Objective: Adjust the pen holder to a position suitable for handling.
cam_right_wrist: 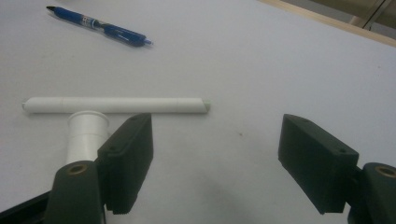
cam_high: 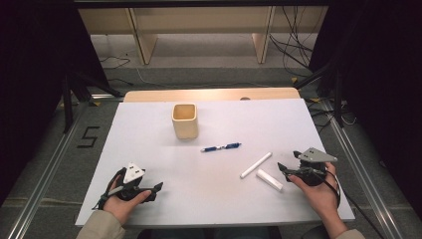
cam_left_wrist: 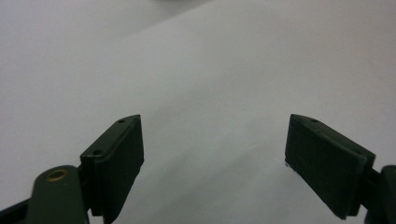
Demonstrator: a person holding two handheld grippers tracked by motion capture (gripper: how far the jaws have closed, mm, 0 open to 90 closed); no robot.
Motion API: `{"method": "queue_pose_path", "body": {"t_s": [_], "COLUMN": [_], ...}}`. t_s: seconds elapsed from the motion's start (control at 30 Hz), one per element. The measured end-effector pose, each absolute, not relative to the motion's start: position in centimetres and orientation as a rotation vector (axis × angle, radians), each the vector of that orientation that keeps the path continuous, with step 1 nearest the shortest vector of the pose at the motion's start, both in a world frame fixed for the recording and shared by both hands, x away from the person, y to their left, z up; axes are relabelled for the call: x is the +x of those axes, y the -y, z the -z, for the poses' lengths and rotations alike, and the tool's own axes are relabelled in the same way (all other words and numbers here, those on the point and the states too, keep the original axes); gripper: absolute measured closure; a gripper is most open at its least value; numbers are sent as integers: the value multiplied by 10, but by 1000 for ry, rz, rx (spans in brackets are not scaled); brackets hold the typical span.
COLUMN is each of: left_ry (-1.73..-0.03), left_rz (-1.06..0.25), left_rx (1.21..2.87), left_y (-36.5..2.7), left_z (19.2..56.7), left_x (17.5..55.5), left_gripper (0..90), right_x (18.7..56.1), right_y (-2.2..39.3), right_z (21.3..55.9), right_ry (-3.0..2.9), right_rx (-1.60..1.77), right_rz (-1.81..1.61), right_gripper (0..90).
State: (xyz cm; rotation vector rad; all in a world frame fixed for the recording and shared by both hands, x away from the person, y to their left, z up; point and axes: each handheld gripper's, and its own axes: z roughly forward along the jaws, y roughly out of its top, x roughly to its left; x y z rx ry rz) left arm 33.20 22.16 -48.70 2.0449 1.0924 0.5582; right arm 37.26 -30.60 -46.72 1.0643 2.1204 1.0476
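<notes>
Cream square cup (cam_high: 184,120): upright, open top, on the far-centre part of the white table (cam_high: 149,144).

Blue pen (cam_high: 221,147): lies flat near the table's middle, just in front and to the right of the cup, well apart from it; dark tip at one end, white band mid-barrel.

Long white marker (cam_high: 256,165): lies flat, diagonal, right of centre.

Short white cap (cam_high: 269,179): lies flat just beside the marker's near end; in the right gripper view its open mouth nearly touches the marker.
</notes>
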Motion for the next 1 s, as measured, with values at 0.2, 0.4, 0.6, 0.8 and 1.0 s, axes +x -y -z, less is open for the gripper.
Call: {"method": "queue_pose_path", "body": {"t_s": [0.2,0.4,0.6,0.8,1.0], "left_ry": [-1095,-1097,-1097,-1099,-1094], "left_rz": [-556,-557,-559,-566,-567], "left_rx": [2038,2033,2035,2037,2042], "left_y": [-223,-223,-223,-223,-222], "left_z": [487,487,487,487,487], "left_x": [332,332,332,332,332], "left_gripper": [194,195,197,199,200], "right_x": [373,374,373,373,372], "right_y": [305,304,305,305,305], "right_z": [467,466,466,466,466], "right_ry": [-2113,-2104,-2099,-2104,-2103], "right_rx": [1064,1063,1067,1064,1064], "right_rz": [-1052,-1051,-1051,-1051,-1053], "right_gripper": [270,270,270,268,267]}}
